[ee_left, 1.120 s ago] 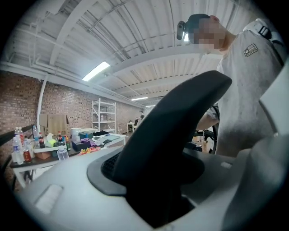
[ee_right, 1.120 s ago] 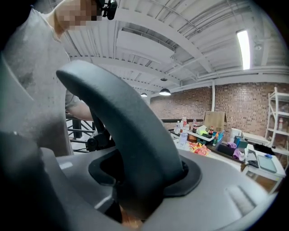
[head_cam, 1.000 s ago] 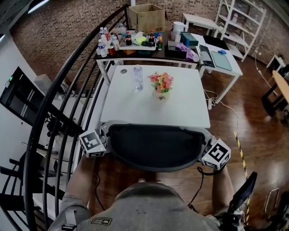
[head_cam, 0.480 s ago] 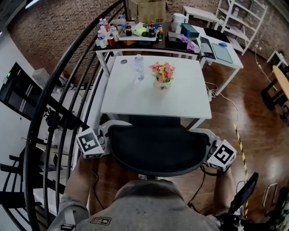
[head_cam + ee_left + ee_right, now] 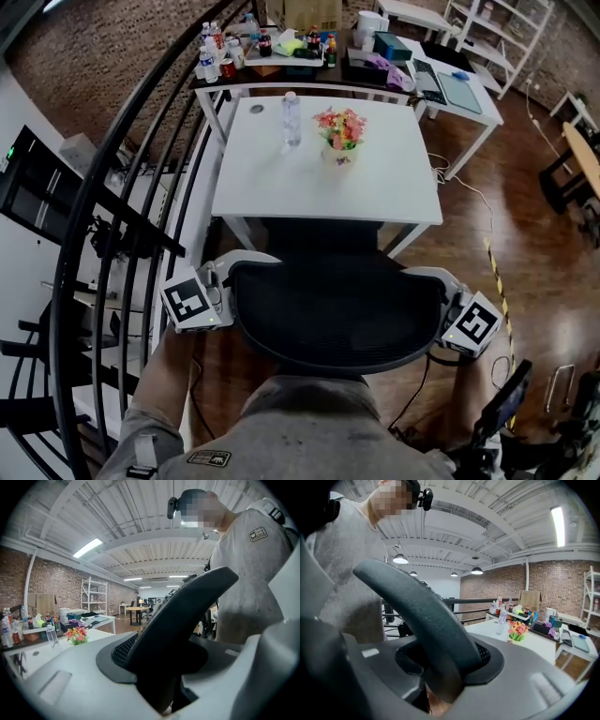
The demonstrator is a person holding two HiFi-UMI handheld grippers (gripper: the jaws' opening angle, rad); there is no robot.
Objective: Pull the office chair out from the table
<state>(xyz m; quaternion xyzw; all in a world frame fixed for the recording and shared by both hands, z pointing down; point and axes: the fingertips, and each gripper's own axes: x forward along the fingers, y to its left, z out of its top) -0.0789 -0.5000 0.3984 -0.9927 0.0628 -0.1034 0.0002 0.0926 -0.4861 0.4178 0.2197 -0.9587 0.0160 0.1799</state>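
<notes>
The black mesh office chair point(image 5: 337, 314) stands at the near edge of the white table point(image 5: 281, 187), its backrest close to my chest. My left gripper point(image 5: 232, 281) clamps the backrest's left edge. Its jaws are closing, with the dark rim point(image 5: 178, 620) running between them. My right gripper point(image 5: 446, 302) clamps the right edge the same way. In the right gripper view the curved rim point(image 5: 422, 616) passes between the two grey jaws. Part of the chair's seat shows between the table edge and the backrest.
A water bottle point(image 5: 291, 120) and a pot of flowers point(image 5: 340, 131) stand on the table. A black stair railing point(image 5: 122, 187) curves along the left. Behind are a cluttered table point(image 5: 281, 47) and a white desk point(image 5: 459, 94). Striped tape point(image 5: 497, 291) marks the floor at right.
The chair and both grippers have moved back toward me, away from the table. More of the chair now shows in front of the table edge.
</notes>
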